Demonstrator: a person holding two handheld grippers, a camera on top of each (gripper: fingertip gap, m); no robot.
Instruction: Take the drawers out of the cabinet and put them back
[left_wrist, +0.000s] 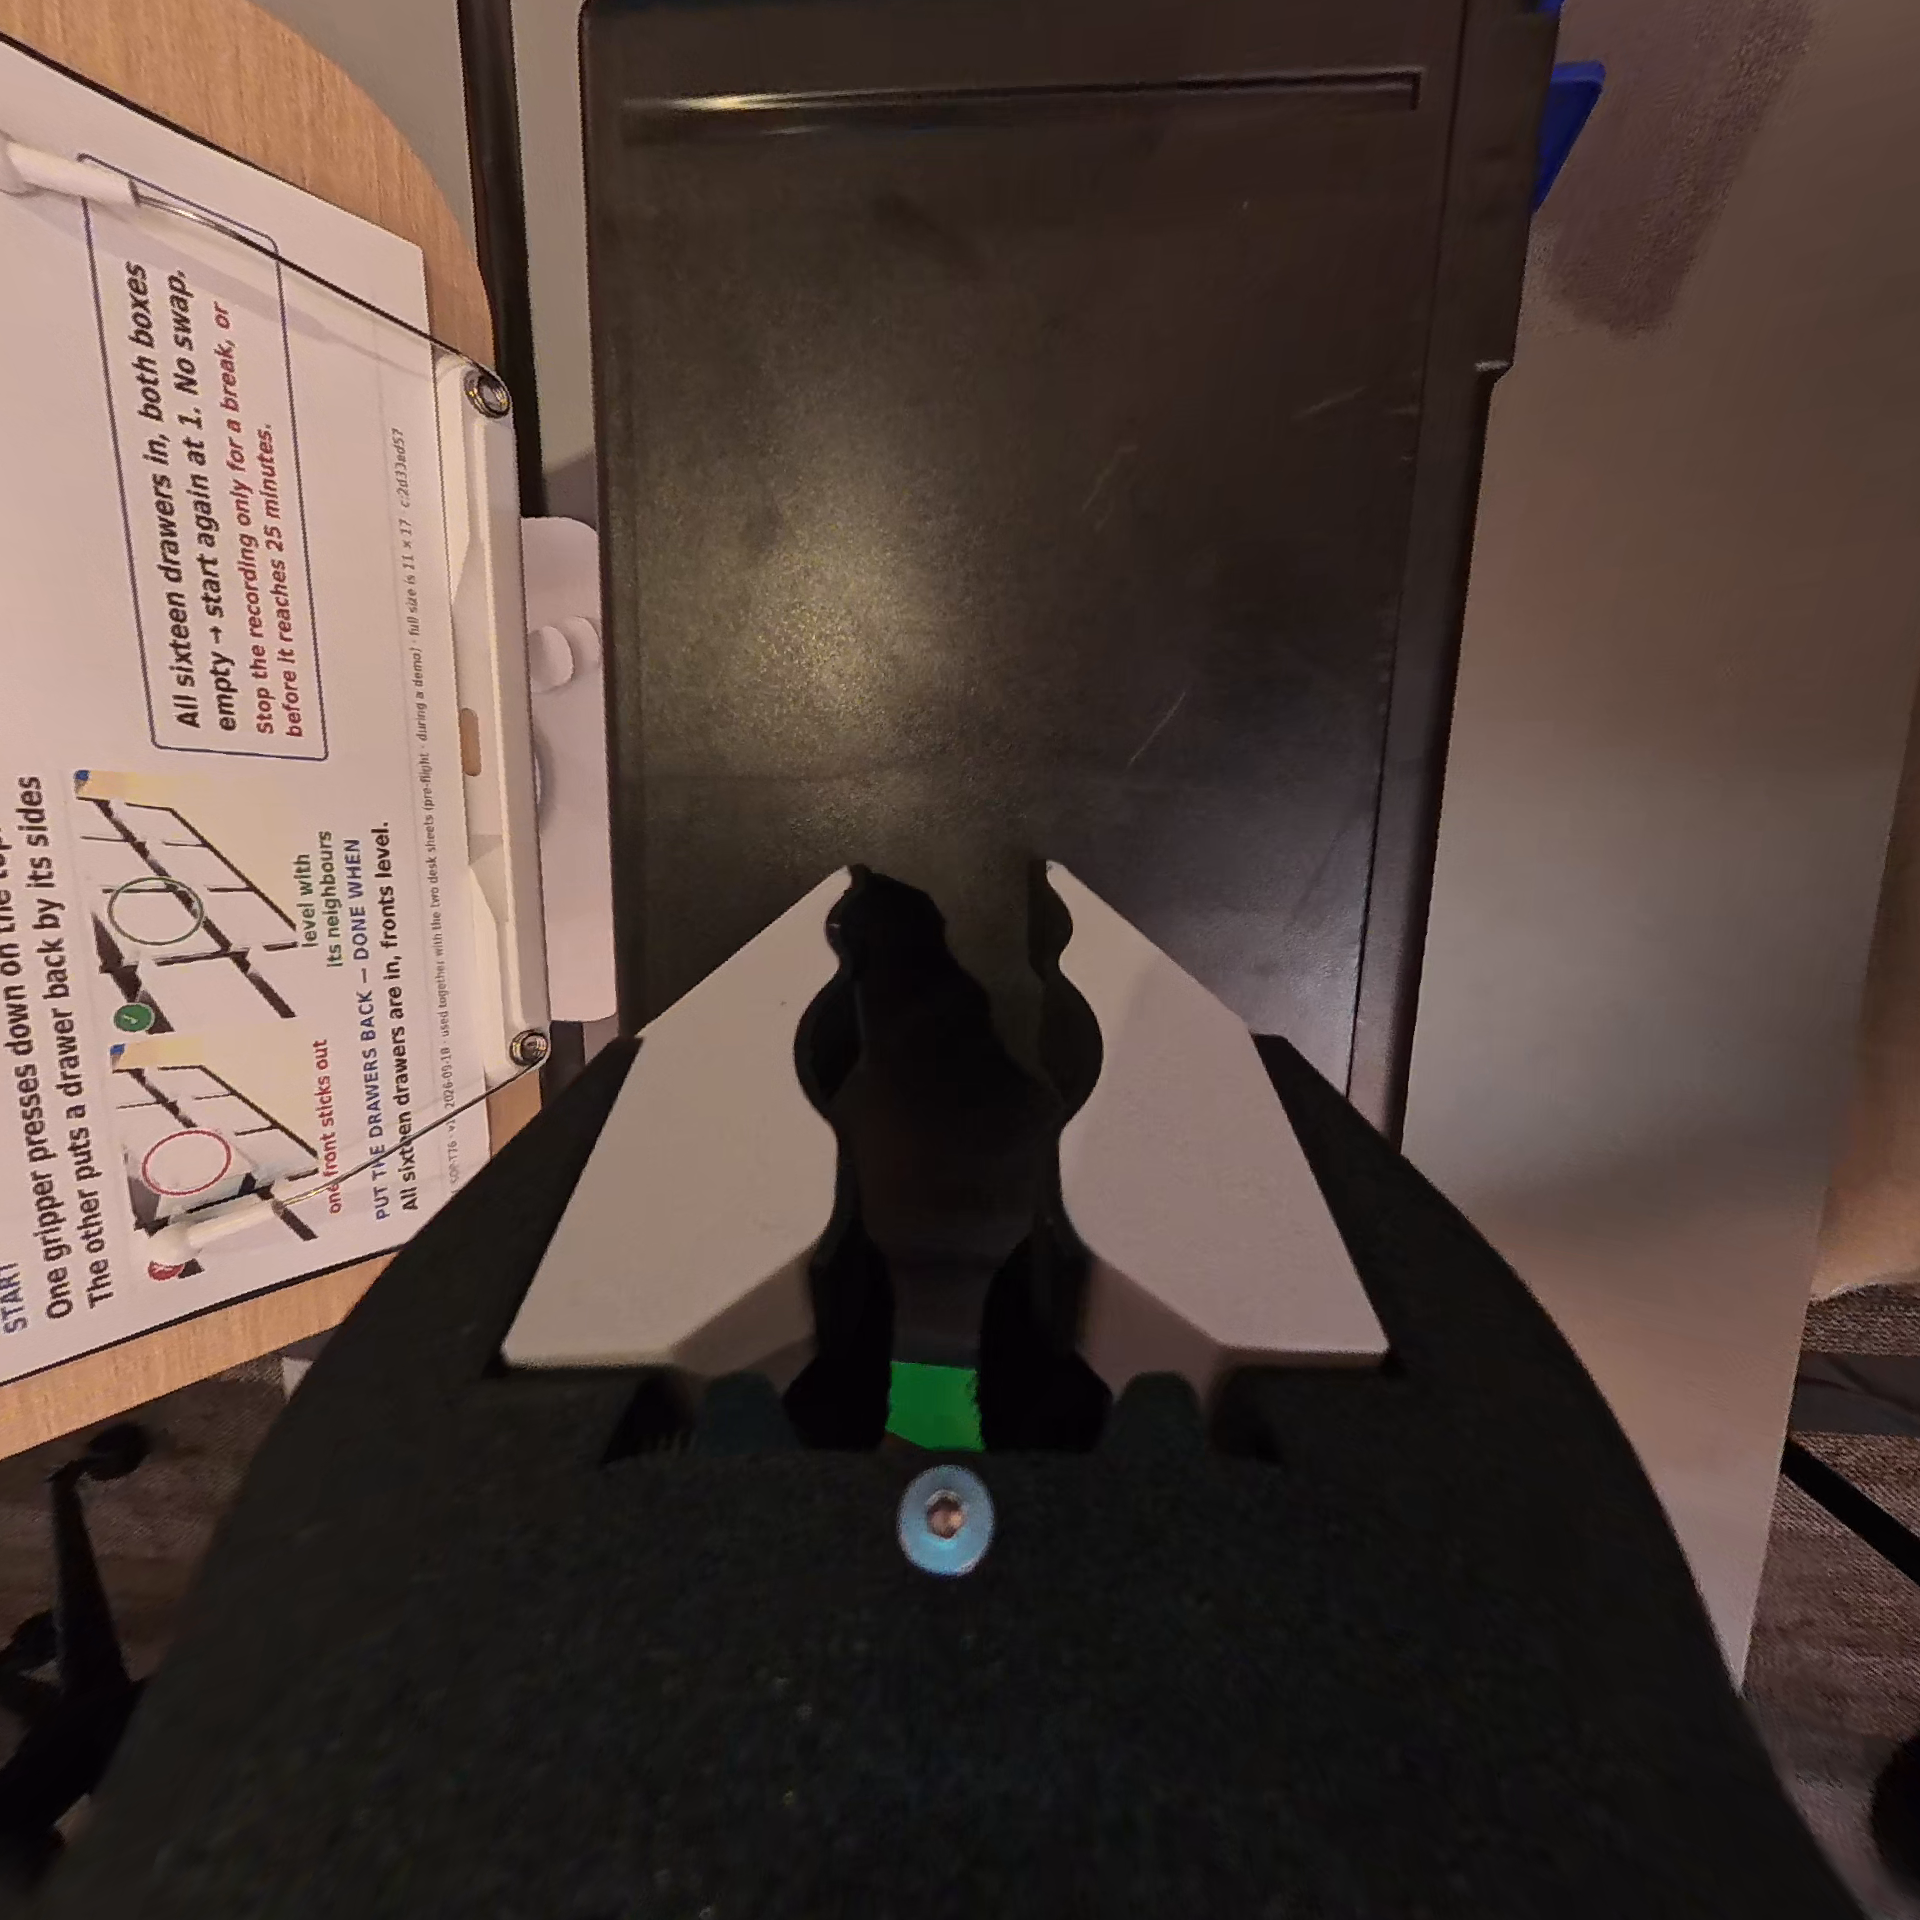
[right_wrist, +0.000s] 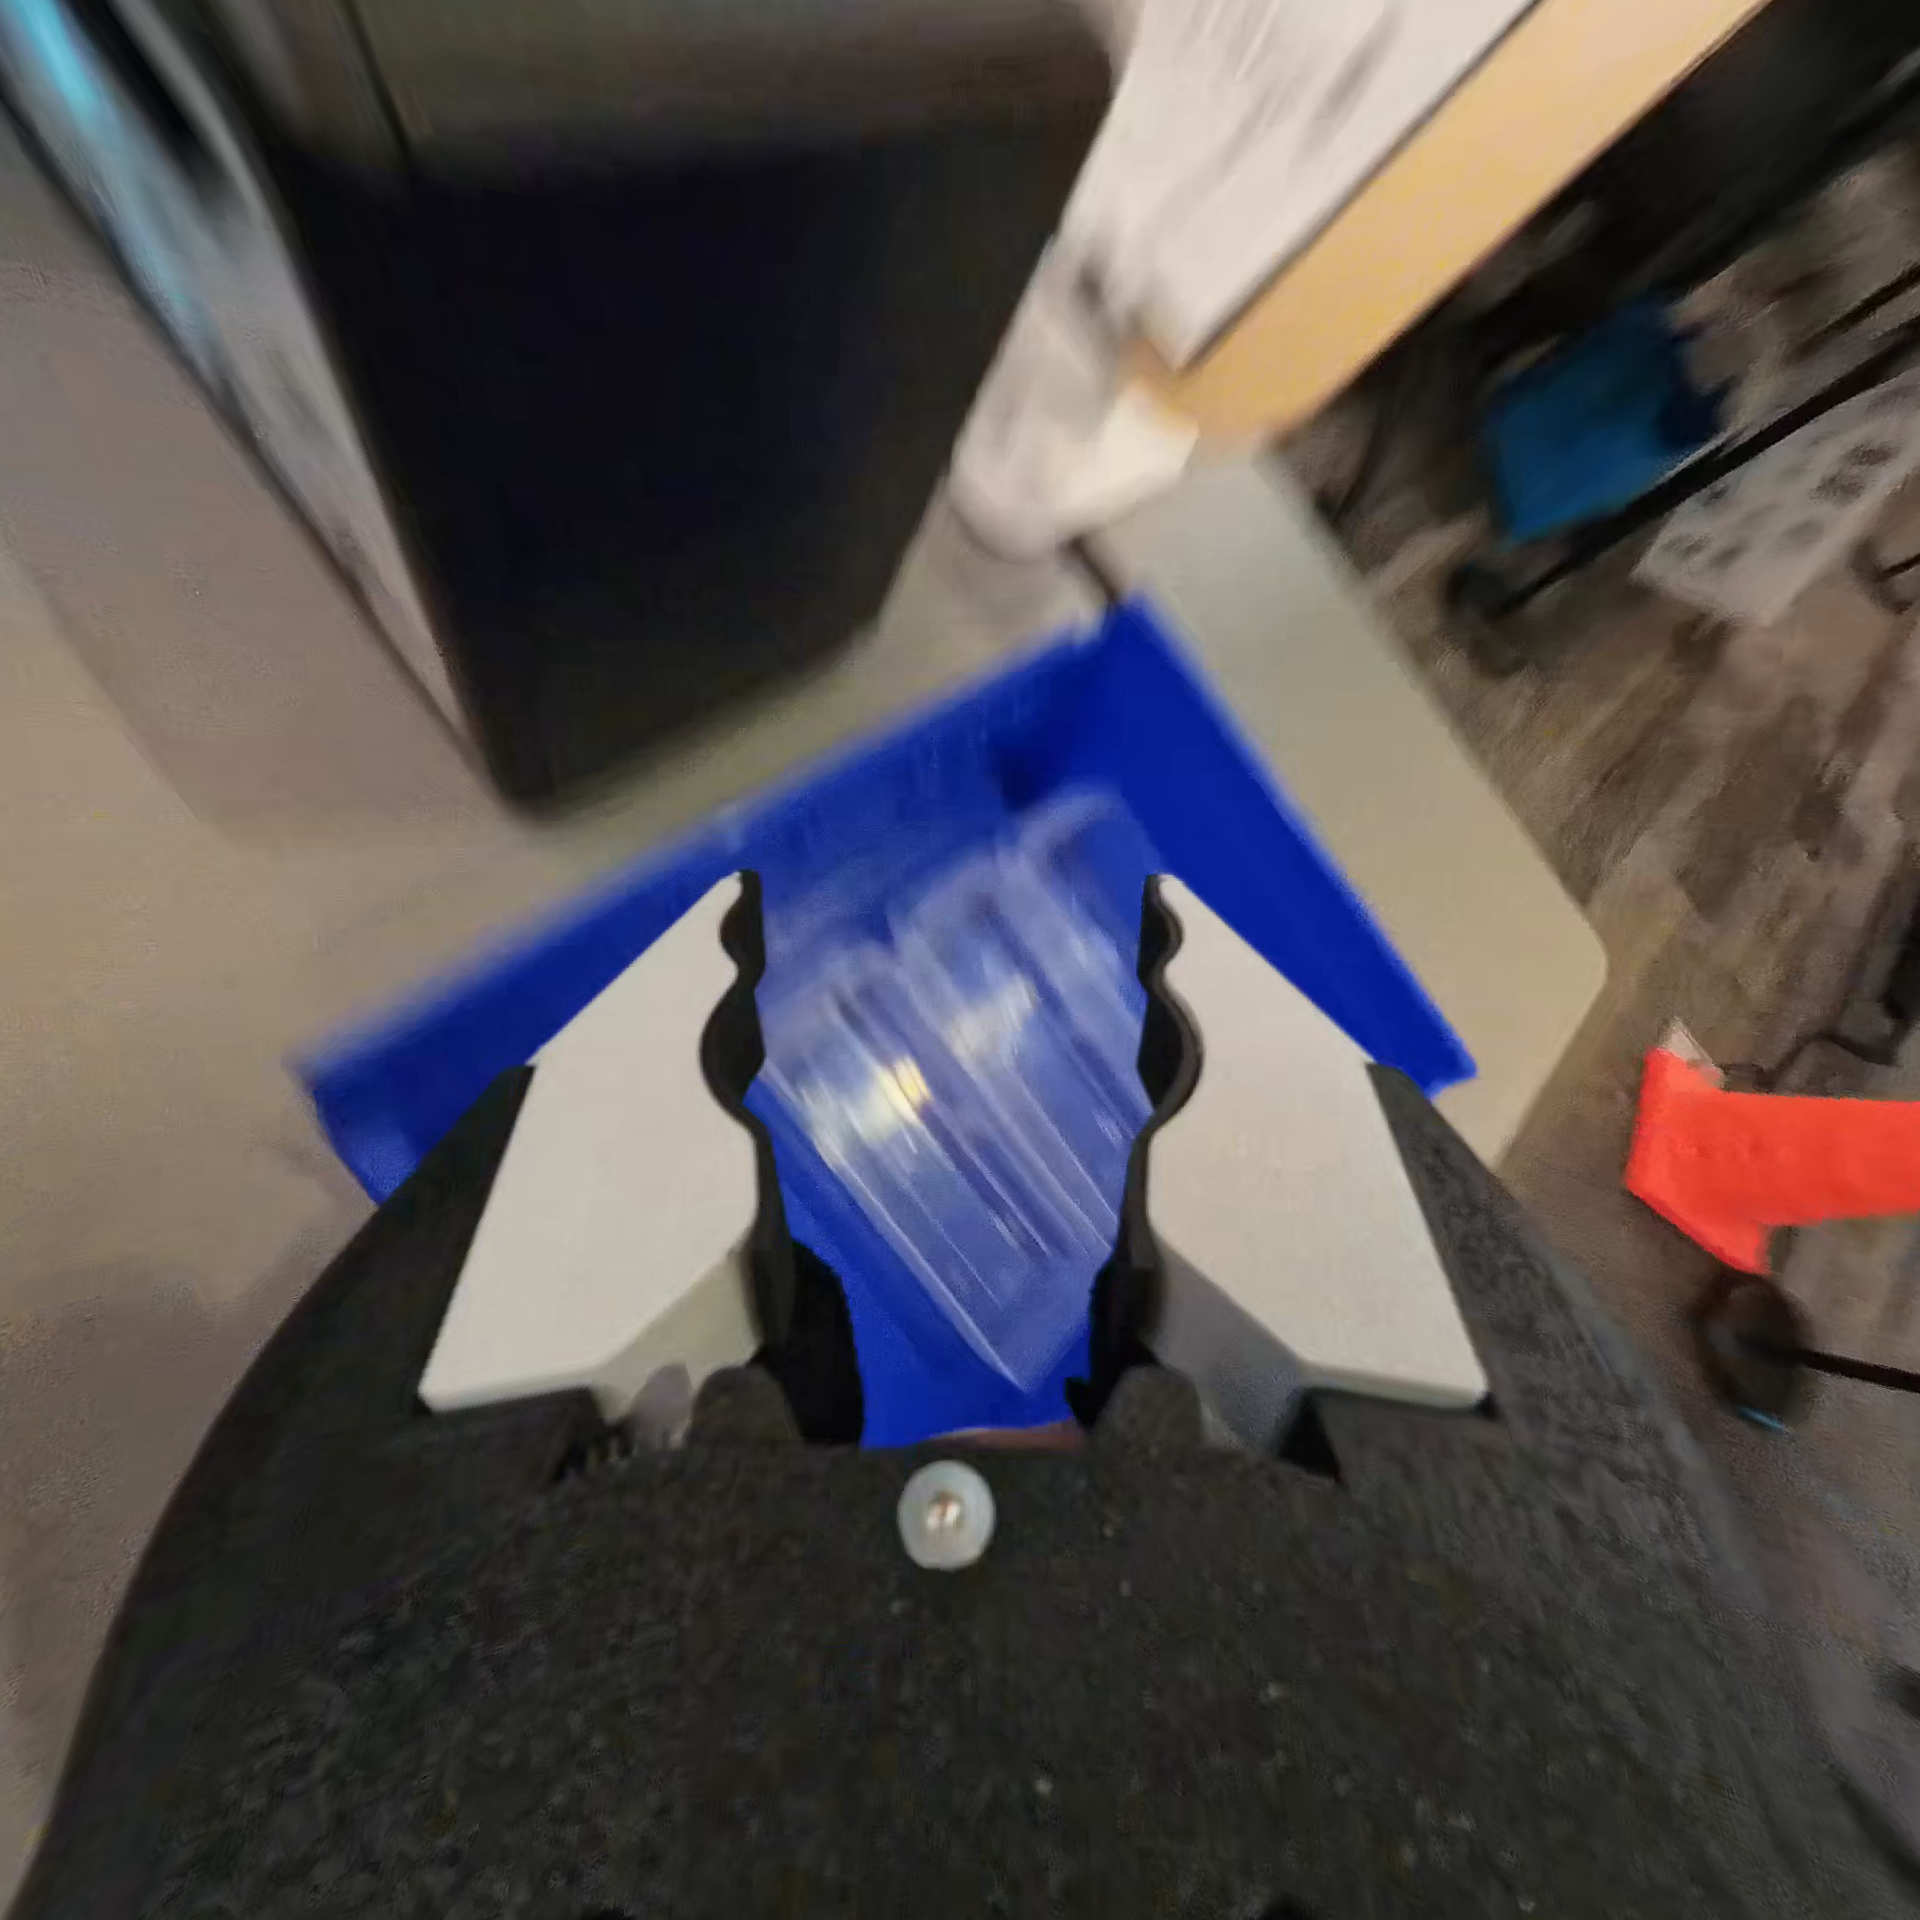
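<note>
The black cabinet (left_wrist: 1018, 499) fills the left wrist view, showing one plain dark face with a long groove near its far edge. My left gripper (left_wrist: 948, 873) is close over that face, its jaws a little apart with nothing between them. In the blurred right wrist view, a clear plastic drawer (right_wrist: 956, 1070) lies in a blue box (right_wrist: 1226, 831), lined up with the box's walls. My right gripper (right_wrist: 948, 883) is wide open just above the drawer, its fingers at an angle to it. The cabinet (right_wrist: 644, 416) stands dark at the upper left of this view.
A printed instruction sheet under a clear holder (left_wrist: 229, 665) lies on a wooden table (left_wrist: 312, 104) left of the cabinet. A blue box edge (left_wrist: 1569, 125) shows behind the cabinet. A light tabletop (right_wrist: 156, 935), an orange object (right_wrist: 1756, 1153) and carpet are at right.
</note>
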